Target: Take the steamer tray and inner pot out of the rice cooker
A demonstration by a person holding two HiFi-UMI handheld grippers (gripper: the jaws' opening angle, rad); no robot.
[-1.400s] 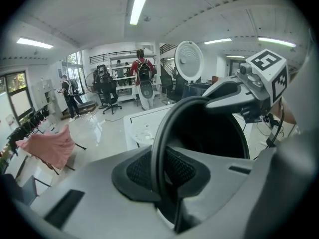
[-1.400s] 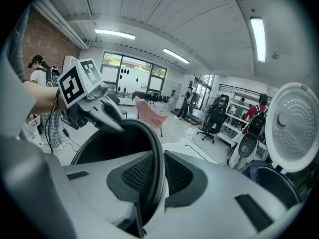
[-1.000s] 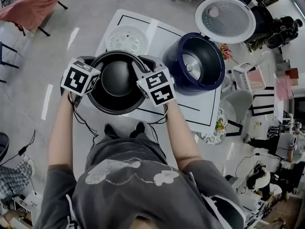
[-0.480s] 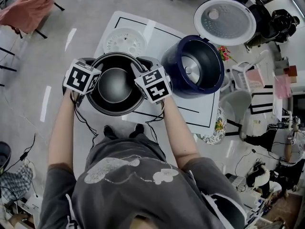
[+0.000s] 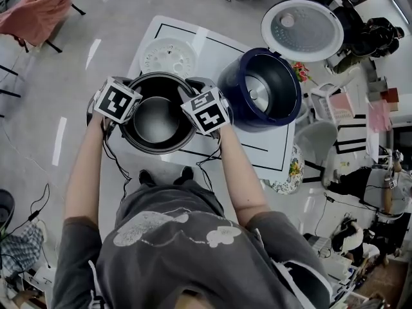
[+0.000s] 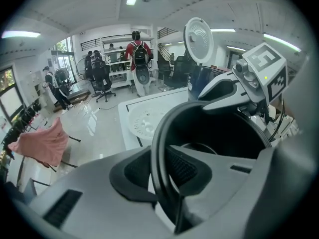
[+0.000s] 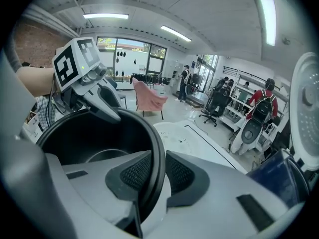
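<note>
The black inner pot (image 5: 156, 116) is out of the cooker, over the near left part of the white table (image 5: 277, 148). My left gripper (image 5: 127, 110) pinches its left rim and my right gripper (image 5: 187, 100) its right rim. Both pairs of jaws are opening, with the rim still between the pads. In the left gripper view the rim (image 6: 160, 148) runs between the pads, as does the rim (image 7: 157, 168) in the right gripper view. The white perforated steamer tray (image 5: 168, 55) lies flat on the table beyond the pot.
The dark blue rice cooker (image 5: 261, 90) stands right of the pot with its round lid (image 5: 302, 28) swung open. A pink-draped chair (image 5: 38, 8) is at the far left. People and office chairs are at the room's back (image 6: 134, 59).
Both grippers have sunk a little with the pot, which now looks smaller and lower over the table. The cooker and steamer tray have kept still.
</note>
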